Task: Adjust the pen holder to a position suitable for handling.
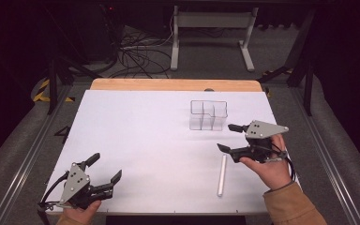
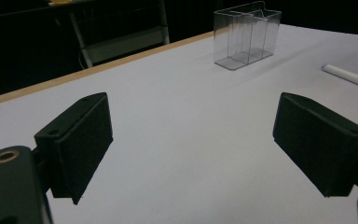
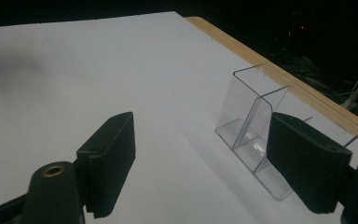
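Note:
A clear plastic holder with compartments stands upright on the white table top, right of centre toward the far side. A white tube lies flat near the front right. My right gripper hovers between the two, pointing left, jaws open and empty. In the right gripper view my right gripper has the holder just beyond its right jaw. My left gripper rests at the front left corner, open, nothing in it. The left gripper view looks past my left gripper to the holder and the tube.
A wooden strip borders the table's far edge. Beyond it on the floor are a white metal frame and tangled cables. Metal rails run along both sides of the table.

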Tool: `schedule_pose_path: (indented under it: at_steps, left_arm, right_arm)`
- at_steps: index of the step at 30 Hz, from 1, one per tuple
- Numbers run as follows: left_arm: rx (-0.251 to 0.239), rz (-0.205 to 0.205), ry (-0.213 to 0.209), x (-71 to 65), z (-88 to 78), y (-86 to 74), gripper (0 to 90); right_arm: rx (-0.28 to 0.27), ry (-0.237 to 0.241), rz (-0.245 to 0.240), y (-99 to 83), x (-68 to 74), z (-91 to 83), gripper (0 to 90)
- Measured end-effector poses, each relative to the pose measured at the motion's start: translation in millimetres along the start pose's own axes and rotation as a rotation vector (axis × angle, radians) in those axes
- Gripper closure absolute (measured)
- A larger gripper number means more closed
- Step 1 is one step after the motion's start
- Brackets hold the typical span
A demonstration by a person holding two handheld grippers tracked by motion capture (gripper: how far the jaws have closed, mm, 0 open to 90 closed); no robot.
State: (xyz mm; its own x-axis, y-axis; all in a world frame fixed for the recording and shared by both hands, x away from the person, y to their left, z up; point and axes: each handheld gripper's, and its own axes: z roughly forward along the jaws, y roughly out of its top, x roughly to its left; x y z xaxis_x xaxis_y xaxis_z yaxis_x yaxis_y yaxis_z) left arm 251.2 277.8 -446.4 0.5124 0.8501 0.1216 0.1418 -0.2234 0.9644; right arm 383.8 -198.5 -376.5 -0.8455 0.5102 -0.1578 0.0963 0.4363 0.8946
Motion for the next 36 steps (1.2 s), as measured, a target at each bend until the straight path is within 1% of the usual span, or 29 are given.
schedule_pose_path:
  at_steps: [3, 5, 6, 8, 11, 13, 16, 17, 21, 24, 25, 30, 33, 34, 36]
  left_arm:
    - [-0.001, -0.003, 0.003, 0.1, -0.8, -0.4, 12.6]
    - [0.001, -0.001, 0.004, 0.1, -1.1, -0.7, 12.6]
    - [0.0, -0.007, 0.006, -0.4, -1.6, -0.9, 12.6]
    - [0.0, -0.004, 0.008, -0.2, -1.9, -0.9, 12.6]
    - [0.0, -0.008, 0.011, 0.0, -2.6, -1.0, 12.7]
    - [0.003, -0.007, 0.012, 0.3, -2.6, -1.2, 12.7]
    - [0.002, -0.006, 0.011, 0.3, -2.3, -1.3, 12.8]
    - [0.002, -0.007, 0.011, 0.4, -2.1, -1.4, 12.8]
    - [0.003, -0.006, 0.011, 0.4, -2.2, -1.5, 12.8]
    - [0.004, -0.005, 0.018, 0.4, -2.5, -1.5, 12.8]
    - [0.005, -0.003, 0.017, 0.7, -2.3, -1.5, 12.8]
    - [0.003, -0.009, 0.017, 0.8, -1.1, -1.8, 12.8]
    - [0.004, -0.007, 0.017, 0.9, -1.0, -1.9, 12.8]
    - [0.003, -0.01, 0.019, 0.8, -1.0, -2.0, 12.8]
    - [0.003, -0.01, 0.02, 1.1, -1.1, -2.1, 12.8]
  right_arm:
    - [0.003, 0.005, 0.005, 3.0, -2.9, 1.5, 24.4]
    - [0.014, 0.004, -0.002, 8.3, -7.1, 4.2, 24.4]
    - [0.019, 0.005, -0.004, 10.0, -8.9, 5.2, 24.4]
    - [0.023, 0.006, -0.001, 11.7, -10.4, 6.4, 24.5]
    - [0.063, 0.009, -0.016, 17.6, -17.1, 11.9, 25.7]
    - [0.084, 0.016, -0.013, 19.4, -20.6, 14.7, 26.8]
    - [0.091, 0.017, -0.015, 21.0, -24.1, 17.3, 27.1]
    - [0.106, 0.013, -0.021, 21.9, -27.6, 19.8, 27.2]
    - [0.145, 0.007, -0.033, 23.2, -33.7, 26.6, 28.2]
    - [0.177, 0.02, -0.032, 24.6, -37.3, 31.4, 30.8]
    - [0.185, 0.016, -0.037, 25.4, -38.4, 32.6, 30.9]
    - [0.207, 0.013, -0.061, 28.4, -45.3, 38.1, 31.6]
    - [0.211, 0.017, -0.061, 28.8, -47.4, 40.4, 33.4]
    - [0.226, 0.035, -0.065, 29.3, -49.6, 43.0, 36.6]
    - [0.253, 0.052, -0.074, 29.5, -52.3, 46.1, 38.5]
